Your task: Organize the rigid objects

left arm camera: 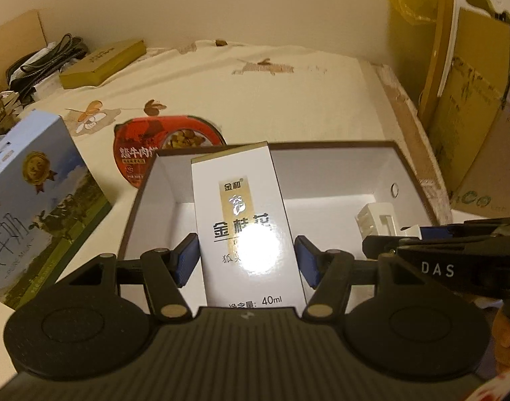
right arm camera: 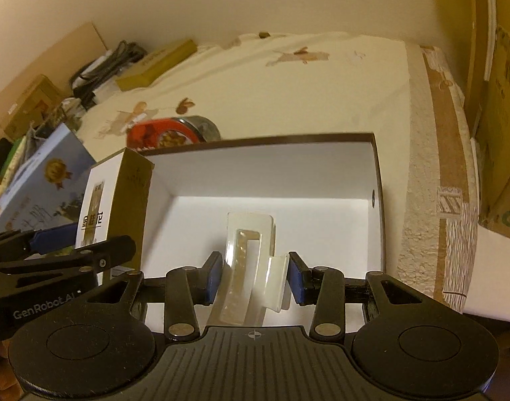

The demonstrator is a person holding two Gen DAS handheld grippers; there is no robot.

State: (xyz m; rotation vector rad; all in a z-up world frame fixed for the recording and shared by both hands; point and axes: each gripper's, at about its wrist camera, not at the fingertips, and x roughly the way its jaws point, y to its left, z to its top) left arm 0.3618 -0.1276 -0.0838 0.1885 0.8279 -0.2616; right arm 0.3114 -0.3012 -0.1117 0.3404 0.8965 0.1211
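Note:
My left gripper (left arm camera: 247, 260) is shut on a tall white carton (left arm camera: 244, 220) with gold print, held upright over the left half of an open white box (left arm camera: 335, 173) with a dark rim. My right gripper (right arm camera: 254, 277) is shut on a white hair claw clip (right arm camera: 251, 260), held over the floor of the same box (right arm camera: 321, 214). In the right wrist view the carton (right arm camera: 116, 207) and the left gripper (right arm camera: 51, 244) show at the left. In the left wrist view the clip (left arm camera: 376, 220) and the right gripper (left arm camera: 432, 237) show at the right.
A round red food tub (left arm camera: 148, 148) lies behind the box. A blue milk carton (left arm camera: 31, 200) stands to the left. A flat gold box (left arm camera: 103, 63) and black cables (left arm camera: 44, 58) sit at the far left. Cardboard boxes (left arm camera: 478, 127) stand past the table's right edge (left arm camera: 418, 147).

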